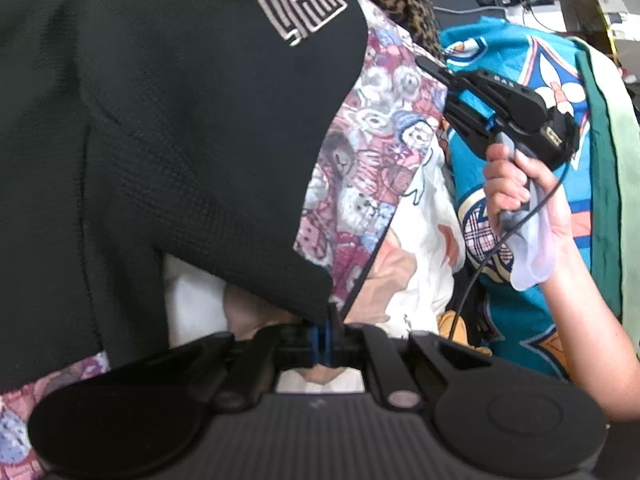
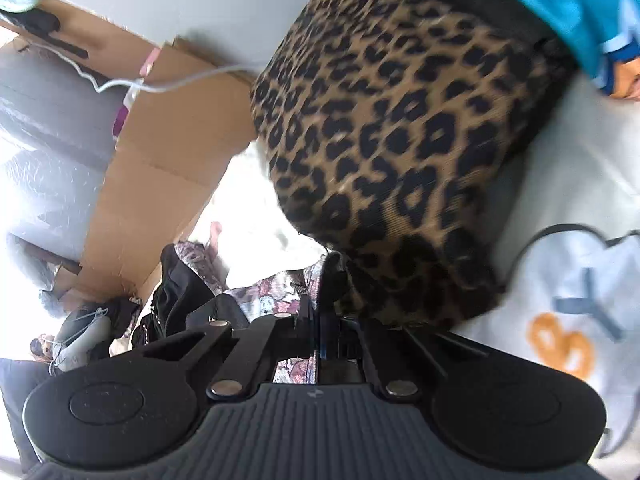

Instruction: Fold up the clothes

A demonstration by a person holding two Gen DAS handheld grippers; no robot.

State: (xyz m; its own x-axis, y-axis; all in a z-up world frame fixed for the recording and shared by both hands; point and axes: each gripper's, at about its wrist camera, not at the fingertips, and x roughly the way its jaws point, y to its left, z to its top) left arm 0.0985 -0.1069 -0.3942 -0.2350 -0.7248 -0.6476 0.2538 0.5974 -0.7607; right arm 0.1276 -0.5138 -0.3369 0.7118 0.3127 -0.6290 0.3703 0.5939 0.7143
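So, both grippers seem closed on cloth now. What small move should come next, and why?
Probably lift the left gripper a little and carry the black garment sideways over itself. Its corner is pinched and it hangs draped over the patterned clothes; the right gripper is shut on cloth.

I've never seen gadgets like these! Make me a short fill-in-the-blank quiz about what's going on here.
1. The left gripper pinches a corner of a ____ garment.
2. The logo patch on it is stitched in ____ thread.
3. The patterned cloth ahead of the right gripper has a ____ print.

Missing words: black; pale pink; leopard
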